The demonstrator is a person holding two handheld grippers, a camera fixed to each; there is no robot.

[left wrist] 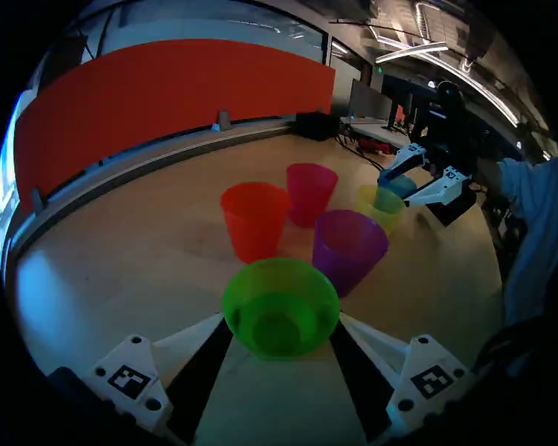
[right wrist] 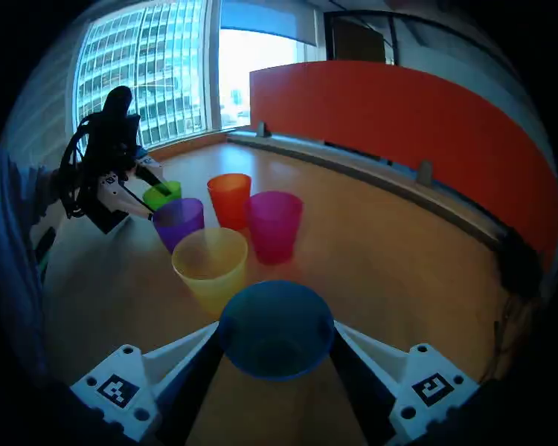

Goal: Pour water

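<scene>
Progress: the task was judged to be at an early stage. Both cups were gripped, but no stream of water was seen and no water could be made out in any cup, so the pour itself was taken as not yet done. What was left, as judged: a held cup to be brought over a target cup, tipped, then set down.

Left gripper (left wrist: 281,327): clenched on the green cup (left wrist: 281,308), 1 finger pressed on each side of its wall. The cup's mouth was turned towards the camera. In the right gripper view it was seen just beside the purple cup (right wrist: 178,221).

Right gripper (right wrist: 277,334): clenched likewise on the blue cup (right wrist: 277,323), 1 finger at each side. In the left gripper view this cup was seen just beside the yellow cup (left wrist: 381,207), at the far end of the group. Whether either held cup was lifted off the table (left wrist: 152,253) or rested on it could not be told.

Count:
- 6 cups in all, 1 of each colour: green, blue, yellow, purple, orange cup (left wrist: 254,219), pink cup (left wrist: 311,192).
- 4 of these stood upright and close together on the table, untouched; 2 were held.
- 2 grippers.
- 1 sleeve (left wrist: 536,223) was noted behind the right gripper.

A red wall (left wrist: 167,97) was recorded along the table's far side.
</scene>
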